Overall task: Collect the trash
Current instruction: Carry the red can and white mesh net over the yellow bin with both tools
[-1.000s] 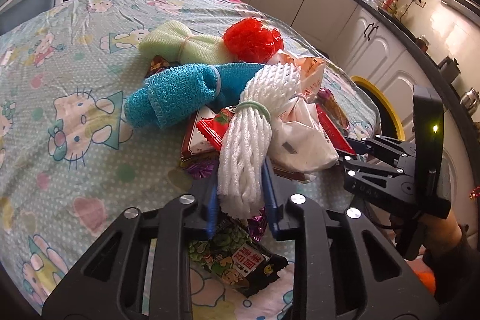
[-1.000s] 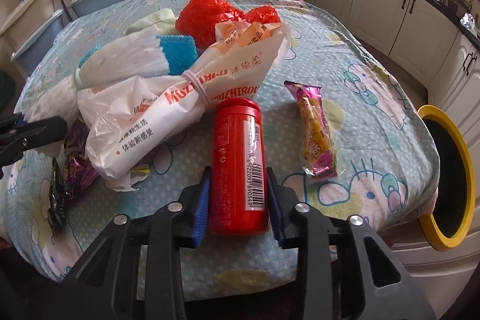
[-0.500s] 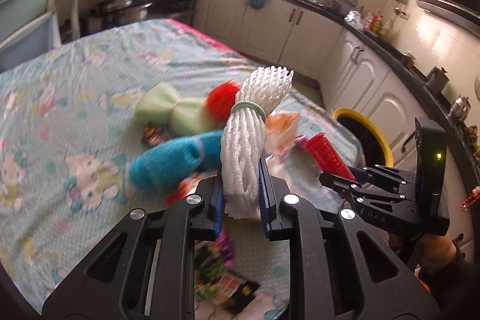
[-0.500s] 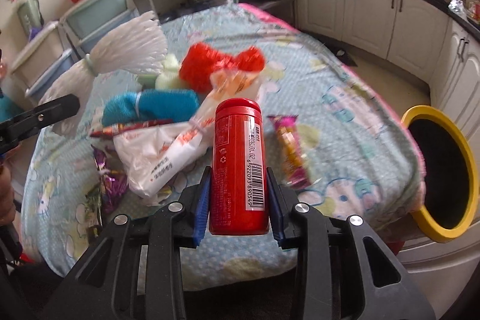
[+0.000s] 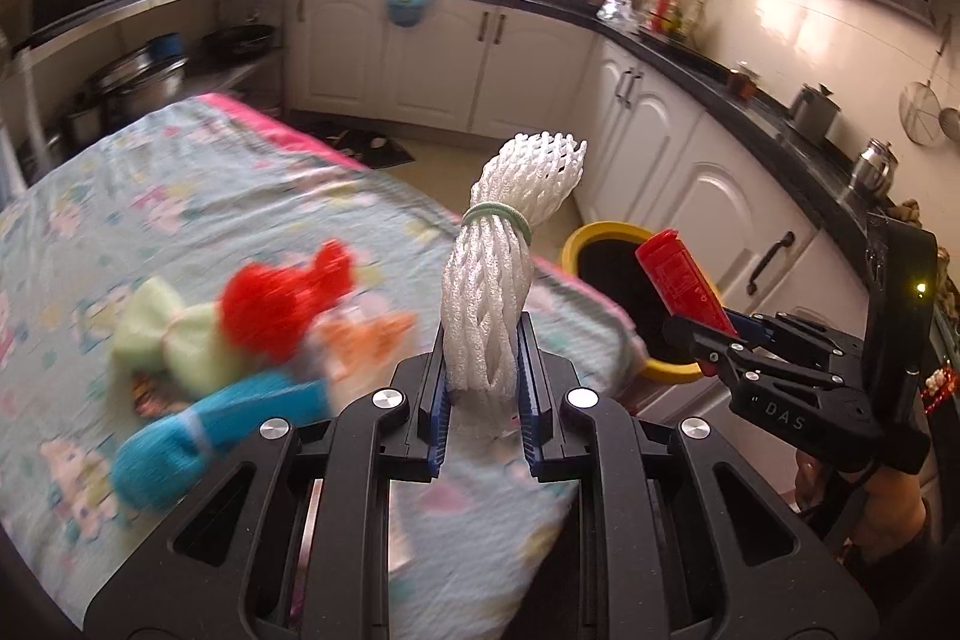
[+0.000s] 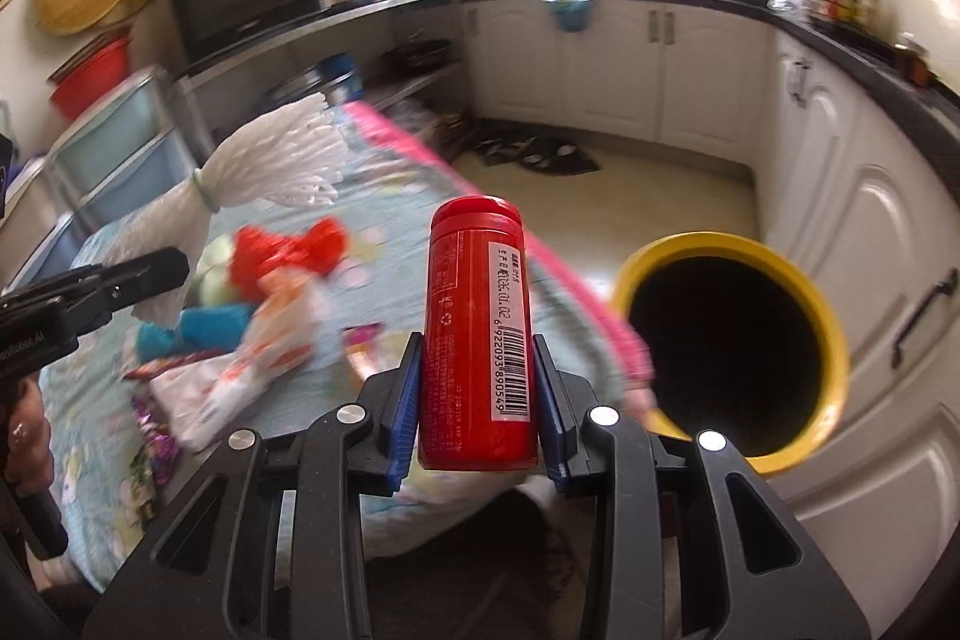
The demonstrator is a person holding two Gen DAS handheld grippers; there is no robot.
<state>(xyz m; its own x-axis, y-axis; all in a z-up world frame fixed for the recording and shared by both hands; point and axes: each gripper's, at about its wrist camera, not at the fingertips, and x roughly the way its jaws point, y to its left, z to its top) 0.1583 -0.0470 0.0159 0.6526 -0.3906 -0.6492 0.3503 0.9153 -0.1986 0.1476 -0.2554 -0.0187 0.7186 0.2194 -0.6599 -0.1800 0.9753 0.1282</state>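
Observation:
My left gripper (image 5: 483, 388) is shut on a white foam net bundle (image 5: 498, 268) tied with a green band, held upright above the table's right edge. It also shows in the right wrist view (image 6: 264, 172). My right gripper (image 6: 477, 400) is shut on a red canister (image 6: 477, 334) with a barcode, held upright in the air. The canister also shows in the left wrist view (image 5: 684, 280), in front of the yellow-rimmed bin (image 5: 594, 235). The bin (image 6: 834, 334) stands on the floor just right of the table.
On the table with the cartoon cloth (image 5: 180, 196) lie a red mesh ball (image 5: 282, 298), a green bundle (image 5: 174, 340), a blue bundle (image 5: 198, 436) and a white and orange bag (image 6: 252, 364). White cabinets (image 6: 708, 70) ring the room.
Both grippers have lifted their items off the table and swung right toward the yellow bin. The foam net and the red canister stay gripped.

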